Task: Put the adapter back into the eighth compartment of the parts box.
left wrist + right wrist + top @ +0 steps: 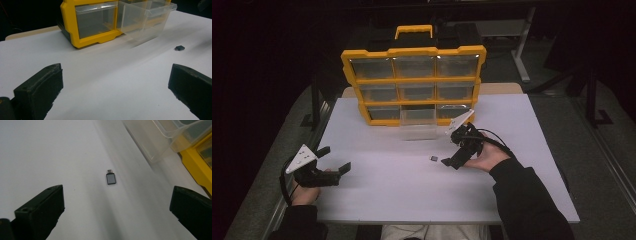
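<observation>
Leftmost, my left gripper (335, 160) sat near the table's (377, 195) edge, jaws wide apart, empty. Farther back stood one yellow organizer (412, 82) of nine drawers, one clear drawer (418, 125) pulled out. One small adapter (110, 178) lay just left of my right gripper (448, 161), jaws apart.

Matt white table (377, 195), clear glossy plastic drawer (417, 125), yellow plastic organiser (414, 80).

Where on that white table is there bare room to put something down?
The near half of the table, between the left tongs and right tongs, is bare, as is the far left beside the yellow organizer. It gets crowded around the pulled-out clear drawer and small adapter.
</observation>
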A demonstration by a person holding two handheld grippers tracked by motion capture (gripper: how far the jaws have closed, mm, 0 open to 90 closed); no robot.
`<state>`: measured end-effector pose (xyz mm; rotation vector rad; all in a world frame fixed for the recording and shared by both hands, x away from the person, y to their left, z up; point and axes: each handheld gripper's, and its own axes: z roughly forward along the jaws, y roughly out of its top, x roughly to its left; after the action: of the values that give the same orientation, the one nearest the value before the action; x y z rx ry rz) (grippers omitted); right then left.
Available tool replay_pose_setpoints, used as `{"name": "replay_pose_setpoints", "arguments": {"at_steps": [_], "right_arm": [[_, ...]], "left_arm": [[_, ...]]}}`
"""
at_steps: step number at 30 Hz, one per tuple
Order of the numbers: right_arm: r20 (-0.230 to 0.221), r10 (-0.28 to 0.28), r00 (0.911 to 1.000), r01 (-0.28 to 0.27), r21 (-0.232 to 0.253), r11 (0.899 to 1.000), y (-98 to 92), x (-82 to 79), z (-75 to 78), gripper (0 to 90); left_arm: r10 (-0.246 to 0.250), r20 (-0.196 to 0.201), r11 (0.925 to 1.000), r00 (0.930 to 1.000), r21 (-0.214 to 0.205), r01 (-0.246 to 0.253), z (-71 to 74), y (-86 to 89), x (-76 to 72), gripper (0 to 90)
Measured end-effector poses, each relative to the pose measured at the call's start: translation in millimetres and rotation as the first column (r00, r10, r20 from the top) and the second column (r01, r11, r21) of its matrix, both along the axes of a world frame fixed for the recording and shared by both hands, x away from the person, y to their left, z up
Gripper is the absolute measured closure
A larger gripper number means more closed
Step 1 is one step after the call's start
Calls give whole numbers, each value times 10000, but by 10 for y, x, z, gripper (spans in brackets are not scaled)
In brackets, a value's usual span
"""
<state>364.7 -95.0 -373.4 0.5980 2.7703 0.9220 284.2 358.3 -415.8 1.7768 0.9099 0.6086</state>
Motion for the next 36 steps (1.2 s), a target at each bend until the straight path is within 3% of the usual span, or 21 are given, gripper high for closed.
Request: {"name": "replay_pose_setpoints", "arguments": {"at_steps": [36], "right_arm": [[-701,719,9949,-789,-1038,9915,296,129,-251,11]], "left_arm": [[-93,-17,9999,10000,44,94,-4,-6,10,0]]}}
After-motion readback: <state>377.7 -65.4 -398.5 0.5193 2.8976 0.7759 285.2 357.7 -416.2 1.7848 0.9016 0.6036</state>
